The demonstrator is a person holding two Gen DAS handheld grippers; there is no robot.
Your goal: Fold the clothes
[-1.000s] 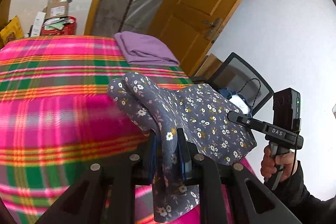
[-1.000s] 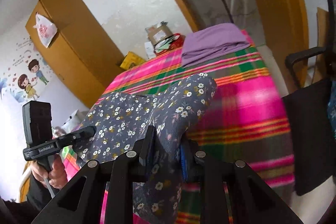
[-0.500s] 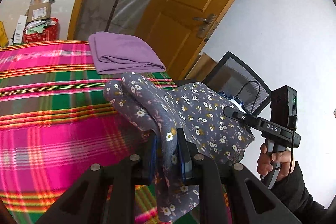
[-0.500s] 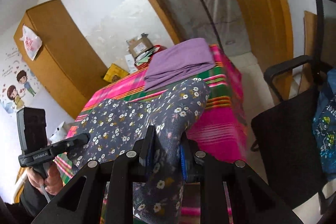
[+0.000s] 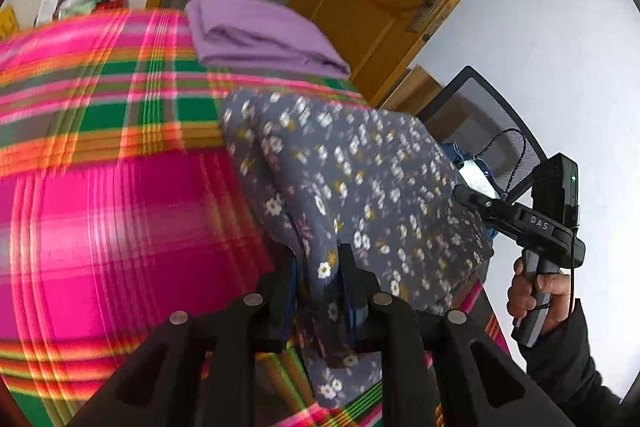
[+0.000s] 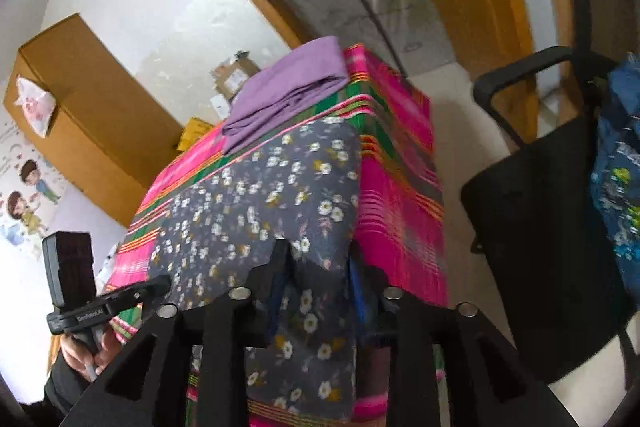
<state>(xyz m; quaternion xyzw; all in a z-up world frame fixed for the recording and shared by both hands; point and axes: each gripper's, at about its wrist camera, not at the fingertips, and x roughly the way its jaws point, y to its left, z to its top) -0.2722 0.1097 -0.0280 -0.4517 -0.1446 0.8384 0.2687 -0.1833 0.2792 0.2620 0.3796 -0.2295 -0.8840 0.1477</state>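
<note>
The floral garment now lies on the plaid-covered surface, near the folded purple cloth. The right tongs have just been opening around its edge; the left tongs have been opening too, cloth between them. Next I judge both should let go and withdraw.

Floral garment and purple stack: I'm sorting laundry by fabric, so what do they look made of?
Floral garment: thin, matte, probably a soft woven or knit; it drapes limply and creases easily. Purple stack: plain matte cloth, likely cotton-like; folds look smooth and rounded. Fibre itself can't be told.
</note>
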